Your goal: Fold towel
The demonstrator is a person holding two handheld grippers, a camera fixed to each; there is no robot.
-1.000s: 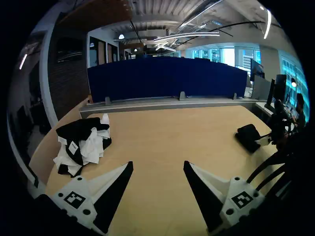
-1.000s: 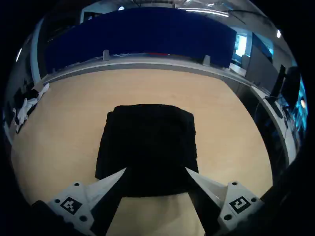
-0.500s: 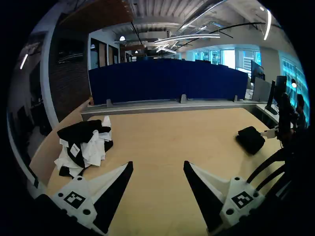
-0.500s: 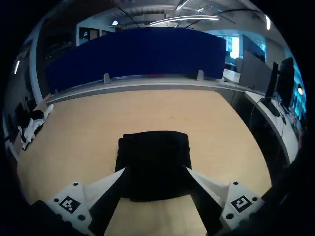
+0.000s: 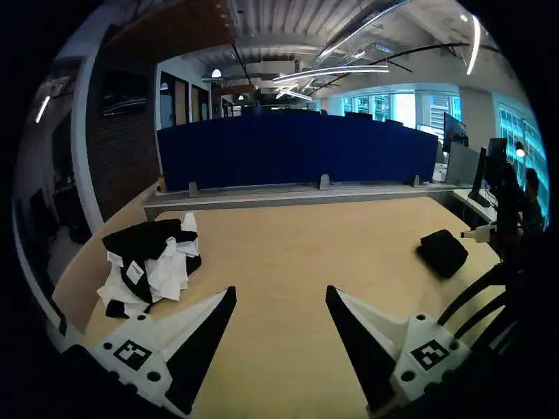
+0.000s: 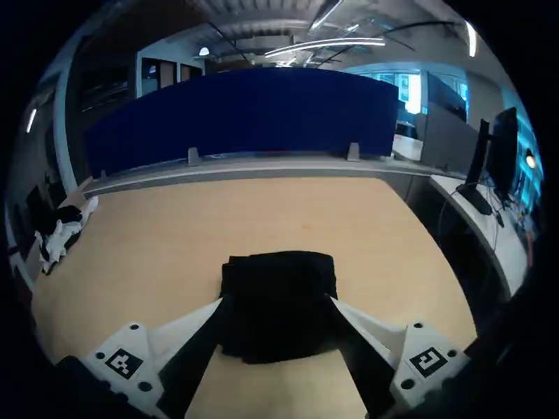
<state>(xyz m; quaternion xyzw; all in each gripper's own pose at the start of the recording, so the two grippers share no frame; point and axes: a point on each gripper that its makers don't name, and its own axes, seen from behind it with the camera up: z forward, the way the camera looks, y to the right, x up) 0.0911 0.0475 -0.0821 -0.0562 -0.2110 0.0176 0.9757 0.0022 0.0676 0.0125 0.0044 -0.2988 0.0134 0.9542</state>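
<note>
A folded black towel (image 6: pixel 278 283) lies flat on the wooden table (image 6: pixel 175 230). My right gripper (image 6: pixel 276 302) is open, and its two fingertips stand at the towel's near corners without pressing on it. In the left gripper view the same towel (image 5: pixel 442 251) lies at the far right, with the right gripper (image 5: pixel 478 234) just beyond it. My left gripper (image 5: pixel 279 293) is open above bare tabletop with nothing between its fingers. A heap of black and white towels (image 5: pixel 150 262) sits to its left, and it is small at the left edge in the right gripper view (image 6: pixel 61 230).
A blue divider wall (image 5: pixel 293 150) with a grey rail closes off the table's far side. A person (image 5: pixel 531 202) sits by monitors (image 5: pixel 496 157) at the right. Another desk with a monitor (image 6: pixel 503 157) stands right of the table edge.
The right gripper has drawn back from the folded black towel, which now looks smaller and farther off. The left gripper has barely moved.
</note>
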